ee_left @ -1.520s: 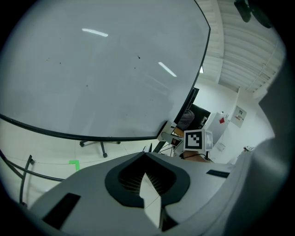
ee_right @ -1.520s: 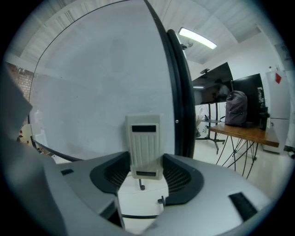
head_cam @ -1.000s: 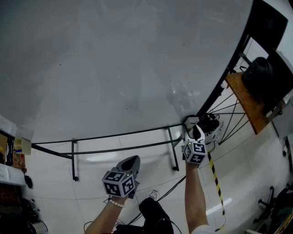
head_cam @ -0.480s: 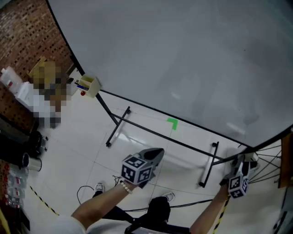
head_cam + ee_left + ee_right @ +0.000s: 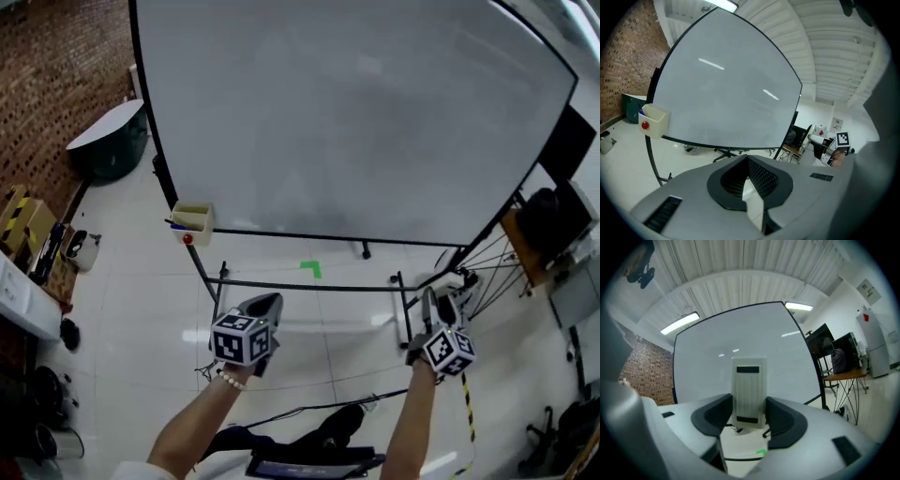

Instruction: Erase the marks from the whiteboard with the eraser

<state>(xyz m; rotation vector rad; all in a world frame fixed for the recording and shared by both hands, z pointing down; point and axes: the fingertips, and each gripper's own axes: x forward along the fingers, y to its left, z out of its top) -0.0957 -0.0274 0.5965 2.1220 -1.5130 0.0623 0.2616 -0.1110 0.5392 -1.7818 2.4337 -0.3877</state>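
Note:
The whiteboard (image 5: 347,122) stands on a black wheeled frame ahead of me, and I make out no marks on its surface. My right gripper (image 5: 429,304) is low at the right, short of the board's right leg. It is shut on the eraser (image 5: 749,390), a pale ribbed block that stands upright between the jaws. My left gripper (image 5: 262,309) is held low at the centre left, shut with nothing in it. Both grippers are well clear of the board. The left gripper view also catches the whiteboard (image 5: 726,93) and the right gripper (image 5: 834,146).
A cream pen box (image 5: 192,219) with a red magnet (image 5: 187,239) hangs at the board's lower left corner. Green tape (image 5: 311,269) marks the tiled floor under the board. A brick wall (image 5: 56,66) is at the left, a wooden table (image 5: 521,239) at the right, cables by my feet.
The head view has swung and pulled back, so the whole board now shows. Both grippers stay low in front of me. The right one still holds the eraser.

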